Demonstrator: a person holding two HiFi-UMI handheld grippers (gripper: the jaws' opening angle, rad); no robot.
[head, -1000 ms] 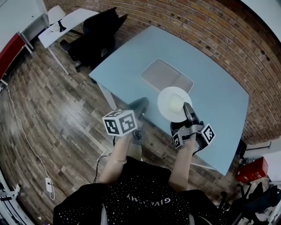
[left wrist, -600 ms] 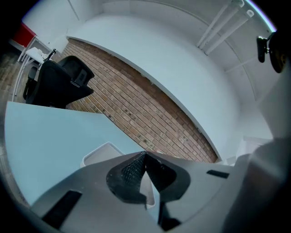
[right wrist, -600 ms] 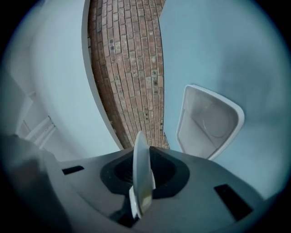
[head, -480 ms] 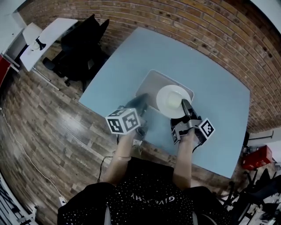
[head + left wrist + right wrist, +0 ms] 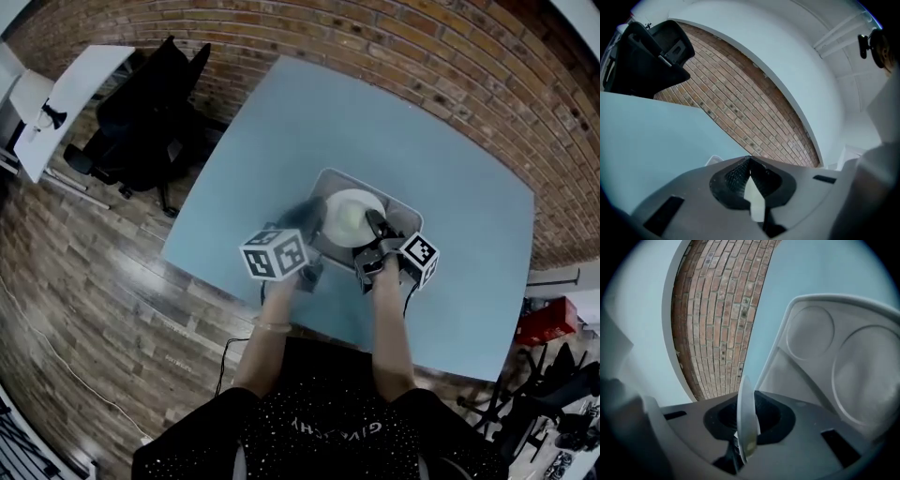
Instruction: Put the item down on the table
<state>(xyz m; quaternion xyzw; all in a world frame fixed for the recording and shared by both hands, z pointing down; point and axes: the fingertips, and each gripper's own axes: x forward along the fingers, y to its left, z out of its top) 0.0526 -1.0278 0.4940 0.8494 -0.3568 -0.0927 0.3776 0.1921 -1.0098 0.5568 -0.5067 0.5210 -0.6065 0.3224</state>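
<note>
My right gripper (image 5: 375, 223) is shut on the near rim of a white plate (image 5: 352, 217). It holds the plate over a grey compartment tray (image 5: 405, 214) near the front of the light blue table (image 5: 281, 141). In the right gripper view the plate (image 5: 746, 418) runs edge-on between the jaws of the right gripper (image 5: 743, 414). The tray (image 5: 811, 333) with its round hollows lies just beyond. My left gripper (image 5: 305, 217), blurred, is at the tray's left side. In the left gripper view the left gripper (image 5: 750, 161) has its jaw tips together, with the table (image 5: 647, 140) ahead.
A brick wall (image 5: 375, 37) runs behind the table. A black office chair (image 5: 141, 112) and a white desk (image 5: 56, 103) stand on the wooden floor to the left. A red box (image 5: 548, 323) sits on the floor at the right.
Both grippers have moved forward from the table's near edge. The plate, earlier in front of the tray, is now over it. The left gripper has come from beside the table to the tray's left side.
</note>
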